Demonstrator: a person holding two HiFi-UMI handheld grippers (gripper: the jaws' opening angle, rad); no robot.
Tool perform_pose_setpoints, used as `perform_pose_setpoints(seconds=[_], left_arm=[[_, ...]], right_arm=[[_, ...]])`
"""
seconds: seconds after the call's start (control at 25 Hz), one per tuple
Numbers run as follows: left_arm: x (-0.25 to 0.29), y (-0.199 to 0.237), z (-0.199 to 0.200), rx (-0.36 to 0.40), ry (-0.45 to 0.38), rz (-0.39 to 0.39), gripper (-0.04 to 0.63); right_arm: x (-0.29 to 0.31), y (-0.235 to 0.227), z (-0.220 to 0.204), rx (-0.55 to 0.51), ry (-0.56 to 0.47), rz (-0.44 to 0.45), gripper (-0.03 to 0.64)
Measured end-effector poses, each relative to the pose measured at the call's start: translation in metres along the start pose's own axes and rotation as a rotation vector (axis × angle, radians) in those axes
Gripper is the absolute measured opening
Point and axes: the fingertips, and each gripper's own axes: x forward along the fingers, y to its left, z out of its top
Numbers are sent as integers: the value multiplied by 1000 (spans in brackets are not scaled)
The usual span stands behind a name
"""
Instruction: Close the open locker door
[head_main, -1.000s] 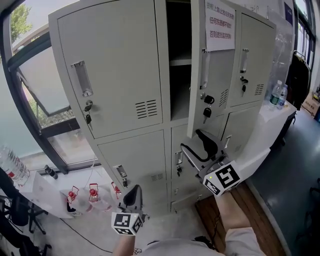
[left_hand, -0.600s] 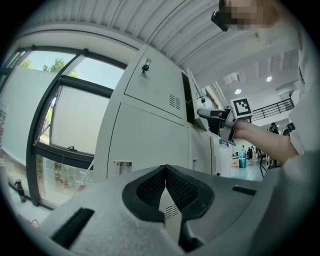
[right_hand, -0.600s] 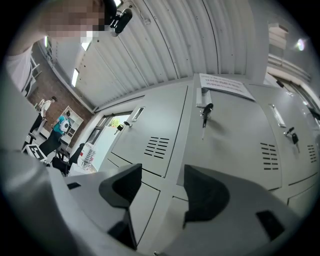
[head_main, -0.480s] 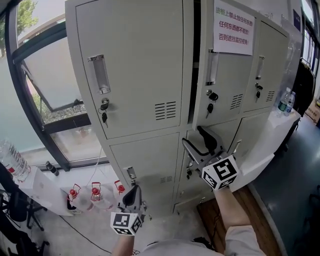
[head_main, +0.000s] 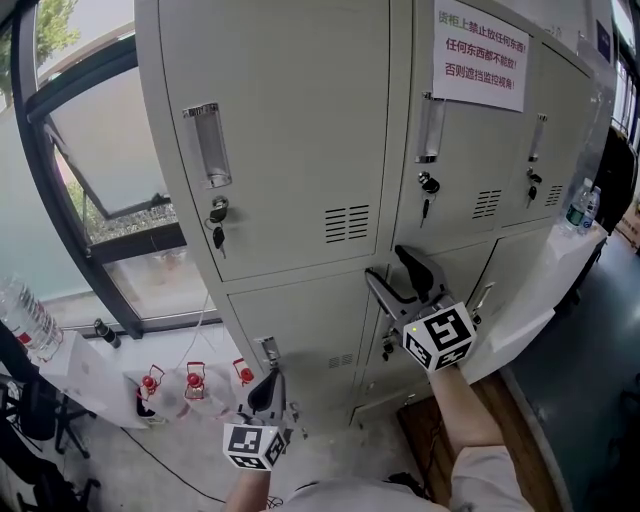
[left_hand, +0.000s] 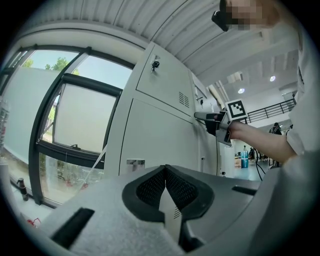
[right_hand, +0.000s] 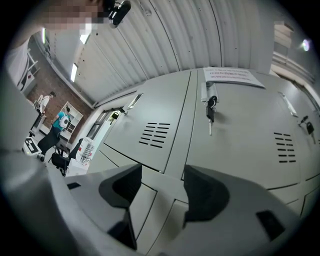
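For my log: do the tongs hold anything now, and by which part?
Nothing is held. The left tongs are shut and empty; the right tongs are open and empty, facing the locker door.

Site: locker corner of a large workplace hall, office or lab type.
- Ahead of the right gripper (right_hand: 164, 176) jaws: bank of grey steel lockers (head_main: 290, 150), keys in the locks, vent slots, printed paper notice (head_main: 482, 58) taped on.
- Far left of those jaws: people (right_hand: 62, 120) by office chairs, brick wall (right_hand: 47, 80).
- Above them: ribbed metal ceiling (right_hand: 175, 35).
- Left of the left gripper (left_hand: 165, 173) jaws: tall black-framed windows (left_hand: 75, 115).
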Motion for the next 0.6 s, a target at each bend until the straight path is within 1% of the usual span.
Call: perform_pose_setpoints(seconds=[0.6], left_arm=[[10,0,-4,-7,4,-8,9]], right_arm=[[3,-2,-3,18,-7,-10,241]])
